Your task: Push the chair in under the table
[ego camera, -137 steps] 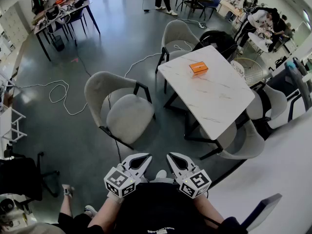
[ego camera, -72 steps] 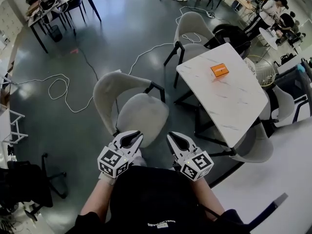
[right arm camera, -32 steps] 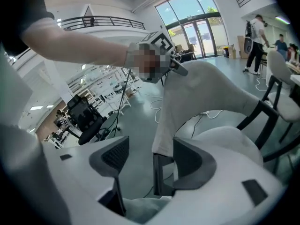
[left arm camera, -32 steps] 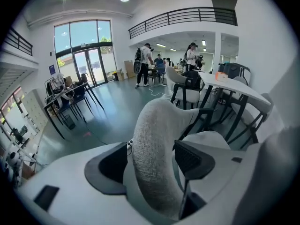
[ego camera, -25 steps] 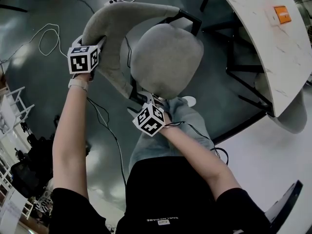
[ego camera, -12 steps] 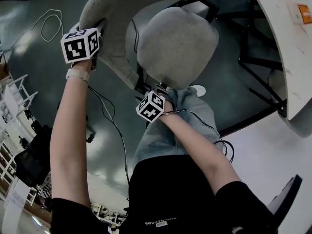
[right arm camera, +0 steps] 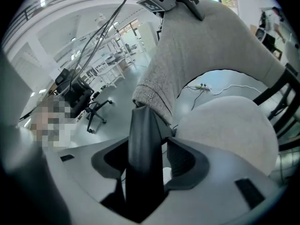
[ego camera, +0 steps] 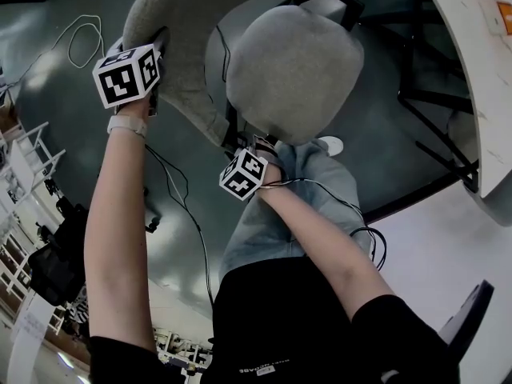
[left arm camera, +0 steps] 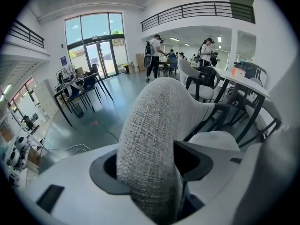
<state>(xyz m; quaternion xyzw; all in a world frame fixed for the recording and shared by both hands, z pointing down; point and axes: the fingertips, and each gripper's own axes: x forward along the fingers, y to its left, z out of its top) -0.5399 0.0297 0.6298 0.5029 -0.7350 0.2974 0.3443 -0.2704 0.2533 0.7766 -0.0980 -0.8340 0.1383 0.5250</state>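
The grey fabric chair stands right in front of me, its seat [ego camera: 292, 70] facing the white marble table [ego camera: 480, 54] at the right. My left gripper [ego camera: 156, 45] sits on the top edge of the backrest [ego camera: 184, 22]. In the left gripper view the fabric rim [left arm camera: 150, 139] fills the gap and both pads press on it. My right gripper [ego camera: 260, 144] is low at the chair's side, below the seat. Its jaws are closing with the black frame bar [right arm camera: 143, 144] between them, and a gap shows on each side of the bar.
An orange box [ego camera: 506, 14] lies on the table, and another grey chair [ego camera: 462, 126] is tucked under it. Cables [ego camera: 80, 38] loop over the dark floor on the left. A black office chair [ego camera: 56, 262] stands at lower left. People [left arm camera: 154, 55] stand far off.
I walked up to the chair, and both grippers reached it. Over the last second my right gripper sank along the chair's side onto the black frame bar, while the left stayed on the backrest.
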